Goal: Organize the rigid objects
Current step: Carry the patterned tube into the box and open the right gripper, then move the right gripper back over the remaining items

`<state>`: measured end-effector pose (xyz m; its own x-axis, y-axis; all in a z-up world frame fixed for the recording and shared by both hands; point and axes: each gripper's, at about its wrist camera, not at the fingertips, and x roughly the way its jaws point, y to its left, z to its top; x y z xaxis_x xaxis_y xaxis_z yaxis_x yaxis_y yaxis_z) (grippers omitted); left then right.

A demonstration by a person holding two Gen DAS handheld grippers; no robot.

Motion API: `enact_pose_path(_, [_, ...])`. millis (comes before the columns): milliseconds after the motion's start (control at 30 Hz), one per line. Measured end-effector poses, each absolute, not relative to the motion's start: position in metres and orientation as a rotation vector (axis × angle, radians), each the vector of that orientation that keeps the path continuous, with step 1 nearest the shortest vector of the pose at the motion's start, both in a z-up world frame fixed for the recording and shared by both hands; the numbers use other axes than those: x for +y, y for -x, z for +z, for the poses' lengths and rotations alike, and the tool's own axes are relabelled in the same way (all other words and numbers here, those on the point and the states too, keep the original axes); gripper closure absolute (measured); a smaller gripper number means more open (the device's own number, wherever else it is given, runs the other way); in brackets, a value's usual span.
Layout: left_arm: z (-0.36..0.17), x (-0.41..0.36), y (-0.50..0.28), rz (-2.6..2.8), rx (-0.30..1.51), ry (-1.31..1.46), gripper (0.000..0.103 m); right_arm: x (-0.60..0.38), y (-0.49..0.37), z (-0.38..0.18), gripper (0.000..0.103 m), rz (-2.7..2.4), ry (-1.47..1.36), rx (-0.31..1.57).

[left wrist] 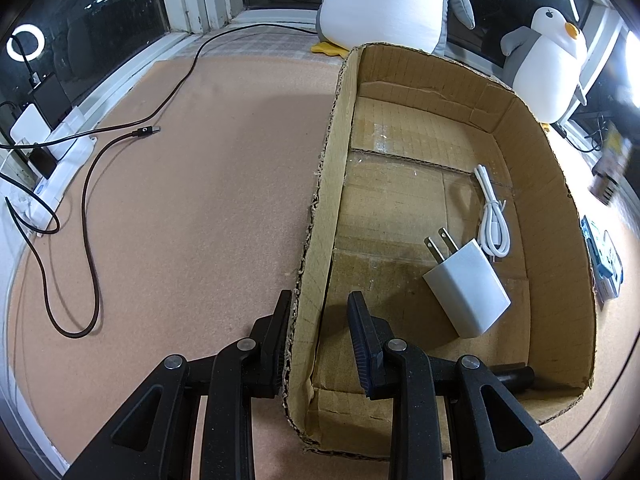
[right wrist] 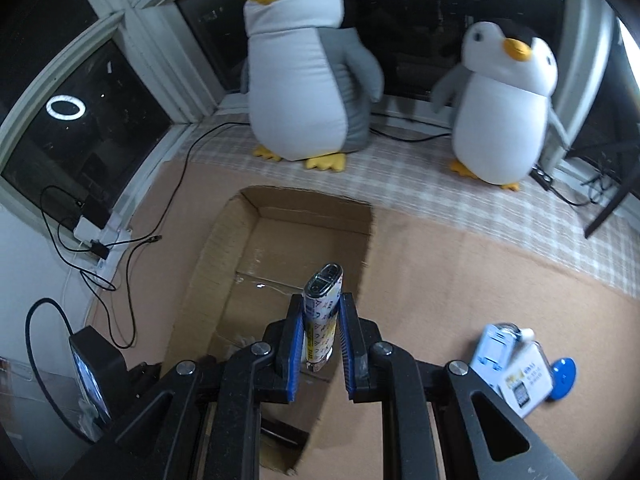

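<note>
Here, the right gripper (right wrist: 320, 312) clamps a small, stiff, likely light lighter (right wrist: 322, 312) by its flat sides above the cardboard box (right wrist: 224, 256), whose wall the left gripper (left wrist: 320, 320) pinches.

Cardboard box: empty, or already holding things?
Not empty. The left wrist view shows a white charger plug and a coiled white cable lying on the floor of the cardboard box.

From the left wrist, the big plush penguin (left wrist: 384, 4) loses its head to the top edge. A blurred, unreadable thing (left wrist: 612, 168) hangs past the cardboard box's (left wrist: 320, 208) right wall. From the right wrist, the fingers (right wrist: 294, 340) hide the printed lighter's (right wrist: 322, 312) sides.
</note>
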<state>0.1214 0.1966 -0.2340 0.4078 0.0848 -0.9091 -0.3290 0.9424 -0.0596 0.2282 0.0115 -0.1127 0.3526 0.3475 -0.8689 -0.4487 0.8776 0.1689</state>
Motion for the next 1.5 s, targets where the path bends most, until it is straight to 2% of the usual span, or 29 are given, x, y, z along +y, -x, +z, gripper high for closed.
enact_pose_path(667, [-0.234, 0.194, -0.122, 0.269, 1.119, 0.244, 0.074, 0.088, -0.256, -0.159, 0.087, 0.643, 0.162, 1.146])
enact_pose_path(700, [-0.234, 0.194, -0.122, 0.269, 1.119, 0.243, 0.074, 0.088, -0.255, -0.159, 0.085, 0.645, 0.168, 1.142])
enact_pose_path(733, [-0.233, 0.193, -0.123, 0.270, 1.119, 0.242, 0.074, 0.089, -0.254, -0.158, 0.075, 0.647, 0.174, 1.136])
enact_pose_path(767, [-0.233, 0.193, -0.123, 0.270, 1.120, 0.241, 0.074, 0.088, -0.254, -0.157, 0.058, 0.649, 0.172, 1.127])
enact_pose_path(833, [-0.233, 0.193, -0.123, 0.270, 1.120, 0.241, 0.074, 0.086, -0.251, -0.152, 0.046, 0.653, 0.167, 1.098])
enact_pose_path(1167, [-0.234, 0.194, -0.122, 0.275, 1.120, 0.235, 0.074, 0.050, -0.243, -0.130, 0.045, 0.654, 0.116, 1.073])
enact_pose_path(1500, [-0.233, 0.190, -0.123, 0.288, 1.125, 0.210, 0.074, -0.057, -0.219, -0.092, 0.044, 0.581, 0.028, 1.020])
